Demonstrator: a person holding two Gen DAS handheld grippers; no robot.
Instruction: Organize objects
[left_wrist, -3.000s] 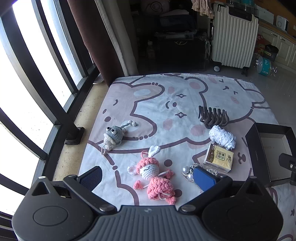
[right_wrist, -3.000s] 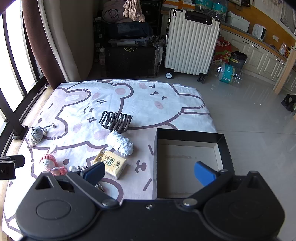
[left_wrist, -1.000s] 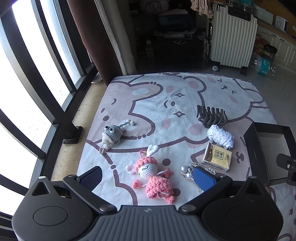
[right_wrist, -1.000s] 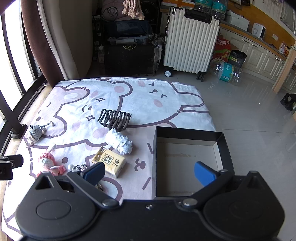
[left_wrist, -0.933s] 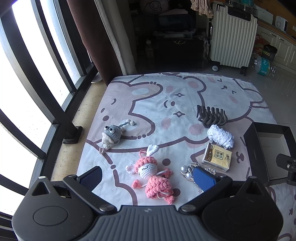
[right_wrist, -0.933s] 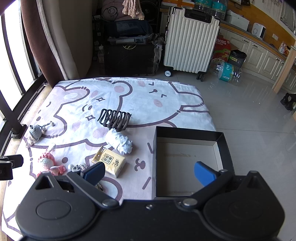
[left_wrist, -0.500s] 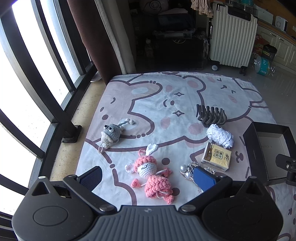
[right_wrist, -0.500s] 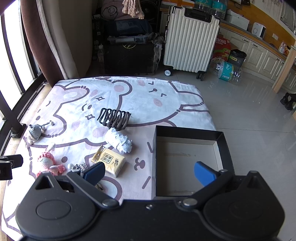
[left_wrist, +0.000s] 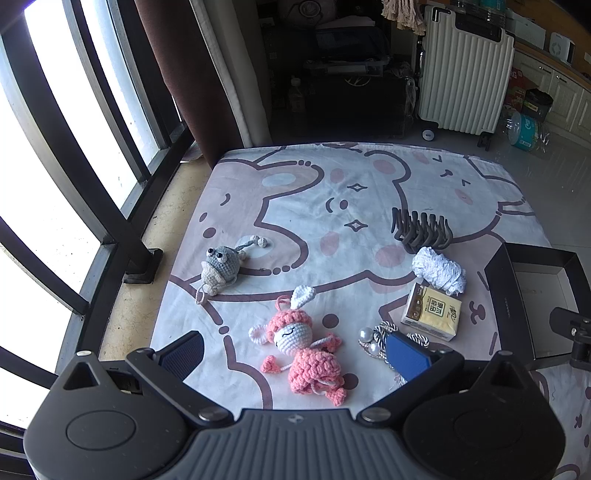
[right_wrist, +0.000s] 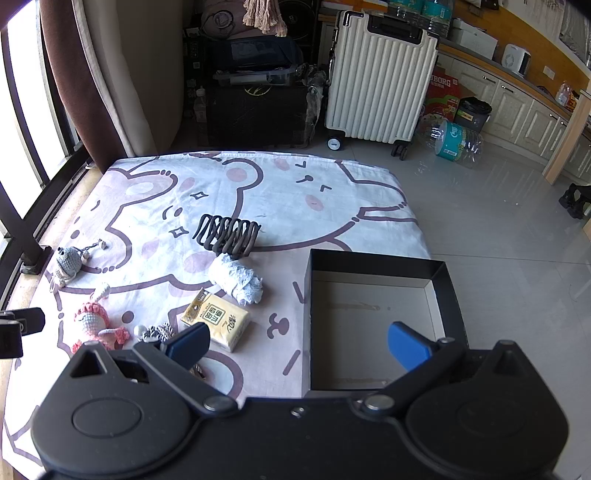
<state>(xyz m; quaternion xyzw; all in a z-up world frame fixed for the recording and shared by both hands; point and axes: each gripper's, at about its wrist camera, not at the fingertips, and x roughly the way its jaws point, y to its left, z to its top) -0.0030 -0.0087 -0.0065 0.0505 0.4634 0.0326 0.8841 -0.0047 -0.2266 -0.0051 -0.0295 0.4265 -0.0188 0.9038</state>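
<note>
On a bear-print sheet (left_wrist: 332, 177) lie a pink crochet doll (left_wrist: 303, 350), a grey crochet toy (left_wrist: 221, 266), a dark hair claw (left_wrist: 421, 230), a white lace roll (left_wrist: 439, 271), a yellow tissue pack (left_wrist: 432, 312) and a pearl-and-cord ornament (left_wrist: 376, 338). An empty black box (right_wrist: 373, 317) stands at the right. My left gripper (left_wrist: 295, 356) is open above the pink doll. My right gripper (right_wrist: 297, 343) is open over the box's near-left edge, empty. The doll (right_wrist: 92, 323), pack (right_wrist: 216, 319), roll (right_wrist: 236, 278) and claw (right_wrist: 227, 234) show in the right view.
Window bars and a dark curtain (left_wrist: 177, 74) run along the left. A white suitcase (right_wrist: 380, 77), dark boxes (right_wrist: 258, 107) and a water-bottle pack (right_wrist: 454, 142) stand beyond the sheet. Tiled floor (right_wrist: 498, 229) lies to the right.
Both views have drifted slightly; the objects sit a little farther left and up in frame. Nothing has been picked up or moved on the sheet.
</note>
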